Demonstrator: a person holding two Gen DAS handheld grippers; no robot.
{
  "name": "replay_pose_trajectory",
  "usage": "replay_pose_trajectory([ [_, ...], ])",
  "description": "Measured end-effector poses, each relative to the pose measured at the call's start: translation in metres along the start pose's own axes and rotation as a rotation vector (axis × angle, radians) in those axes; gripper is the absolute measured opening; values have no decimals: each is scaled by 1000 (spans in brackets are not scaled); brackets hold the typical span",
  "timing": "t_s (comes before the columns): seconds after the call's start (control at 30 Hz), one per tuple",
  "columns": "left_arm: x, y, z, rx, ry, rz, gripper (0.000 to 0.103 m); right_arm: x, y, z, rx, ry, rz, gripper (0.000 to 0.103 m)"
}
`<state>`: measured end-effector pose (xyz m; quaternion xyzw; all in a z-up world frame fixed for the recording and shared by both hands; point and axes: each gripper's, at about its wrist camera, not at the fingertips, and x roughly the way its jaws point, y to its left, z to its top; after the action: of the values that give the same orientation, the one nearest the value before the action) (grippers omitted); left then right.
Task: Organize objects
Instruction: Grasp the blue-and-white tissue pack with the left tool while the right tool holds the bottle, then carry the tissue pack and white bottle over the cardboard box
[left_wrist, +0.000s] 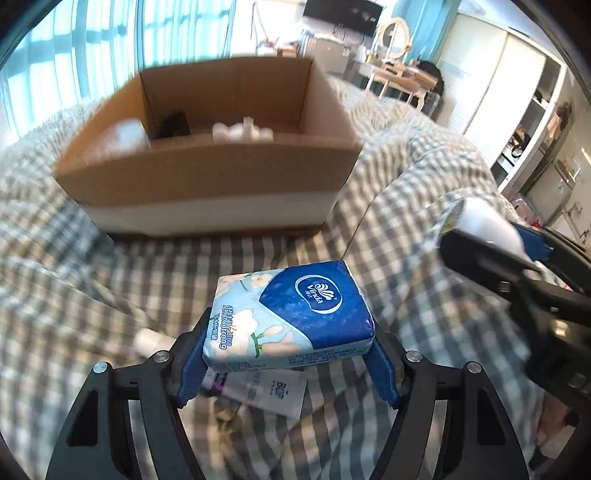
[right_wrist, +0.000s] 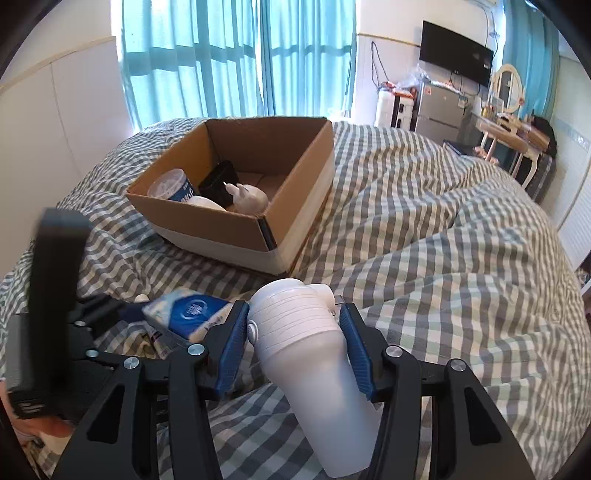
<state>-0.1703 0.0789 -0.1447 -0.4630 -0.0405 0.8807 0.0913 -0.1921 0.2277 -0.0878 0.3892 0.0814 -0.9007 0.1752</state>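
Note:
My left gripper is shut on a blue Vinda tissue pack and holds it above the checked bed cover. The pack also shows in the right wrist view. My right gripper is shut on a white bottle, cap pointing forward; it shows in the left wrist view at the right. An open cardboard box stands ahead on the bed, also in the right wrist view. It holds a round tub, a black item and a pale toy.
A white sachet and a small white tube lie on the cover under my left gripper. The checked duvet bulges to the right. A dressing table, fridge and wall TV stand beyond the bed.

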Motion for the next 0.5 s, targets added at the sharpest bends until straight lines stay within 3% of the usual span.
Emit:
replay_pose_trajectory([
  [0.27, -60, 9, 9, 38, -112, 53, 75, -44, 26, 18, -27, -79, -16, 51],
  [0.5, -106, 30, 46, 45, -206, 79, 75, -79, 57, 52, -91, -177, -36, 51],
])
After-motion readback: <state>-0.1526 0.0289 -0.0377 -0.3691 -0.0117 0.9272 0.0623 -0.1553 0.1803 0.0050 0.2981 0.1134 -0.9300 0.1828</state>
